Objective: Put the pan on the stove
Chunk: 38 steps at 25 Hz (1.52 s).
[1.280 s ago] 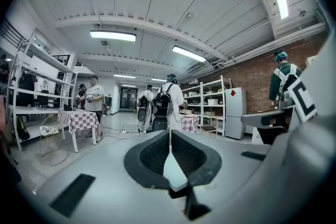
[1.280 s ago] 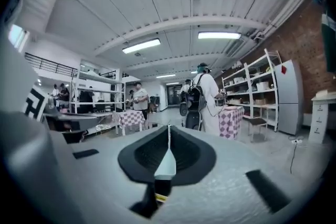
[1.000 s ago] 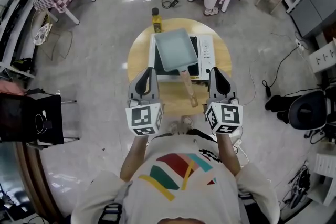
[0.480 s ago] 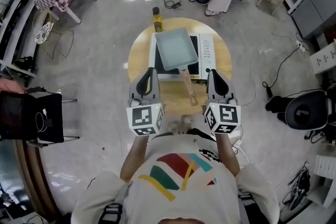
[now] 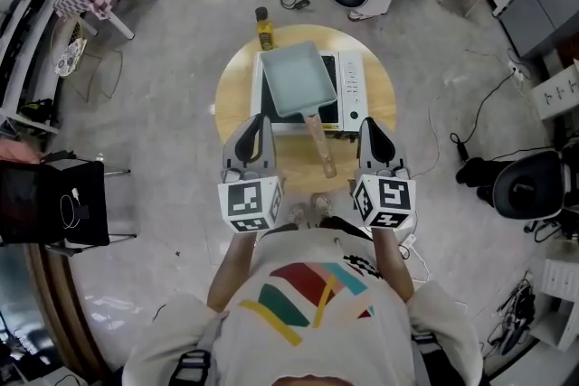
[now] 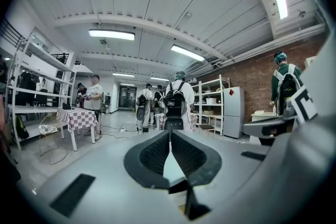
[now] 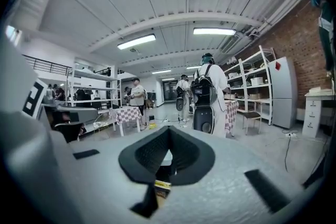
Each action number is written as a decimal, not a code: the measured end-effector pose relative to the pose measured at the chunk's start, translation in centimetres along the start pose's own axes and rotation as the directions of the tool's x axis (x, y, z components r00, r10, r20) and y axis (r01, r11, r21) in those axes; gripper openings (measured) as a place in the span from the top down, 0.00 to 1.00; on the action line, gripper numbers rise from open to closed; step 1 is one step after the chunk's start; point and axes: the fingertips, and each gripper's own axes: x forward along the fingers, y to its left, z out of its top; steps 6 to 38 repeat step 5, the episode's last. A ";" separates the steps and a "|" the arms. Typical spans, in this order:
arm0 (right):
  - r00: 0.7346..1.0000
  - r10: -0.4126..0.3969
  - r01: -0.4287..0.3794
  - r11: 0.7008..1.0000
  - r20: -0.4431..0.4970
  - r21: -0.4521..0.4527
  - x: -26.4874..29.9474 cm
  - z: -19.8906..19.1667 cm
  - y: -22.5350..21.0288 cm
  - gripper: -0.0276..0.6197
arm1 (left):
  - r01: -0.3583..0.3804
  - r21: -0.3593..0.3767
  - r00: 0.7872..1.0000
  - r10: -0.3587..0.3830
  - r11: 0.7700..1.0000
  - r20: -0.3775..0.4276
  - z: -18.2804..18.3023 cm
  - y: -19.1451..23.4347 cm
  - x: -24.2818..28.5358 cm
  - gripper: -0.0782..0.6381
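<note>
Two-handed hover just short of the stove [image 5: 353, 88]: holds left gripper [image 5: 256, 122] off its near-left corner, right gripper [image 5: 372, 124] off its near-right, jaws pressed together, empty. Finds pan [image 5: 294, 79] resting atop the stove, handle [image 5: 320, 145] overhanging its near edge.

The grey left gripper [image 5: 255, 124] and grey right gripper [image 5: 370, 124] are held level, side by side before the person's chest, pointing forward. Each one's black fingers [image 6: 152, 152] are pressed together, gripping nothing.
</note>
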 end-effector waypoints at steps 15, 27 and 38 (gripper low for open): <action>1.000 -0.008 0.008 1.000 -0.010 0.003 0.1 -0.4 -0.7 0.96 | 0.004 -0.002 1.000 -0.004 1.000 -0.005 -0.4 -0.4 0.3 0.87; 1.000 -0.008 0.008 1.000 -0.010 0.003 0.1 -0.4 -0.7 0.96 | 0.004 -0.002 1.000 -0.004 1.000 -0.005 -0.4 -0.4 0.3 0.87; 1.000 -0.008 0.008 1.000 -0.010 0.003 0.1 -0.4 -0.7 0.96 | 0.004 -0.002 1.000 -0.004 1.000 -0.005 -0.4 -0.4 0.3 0.87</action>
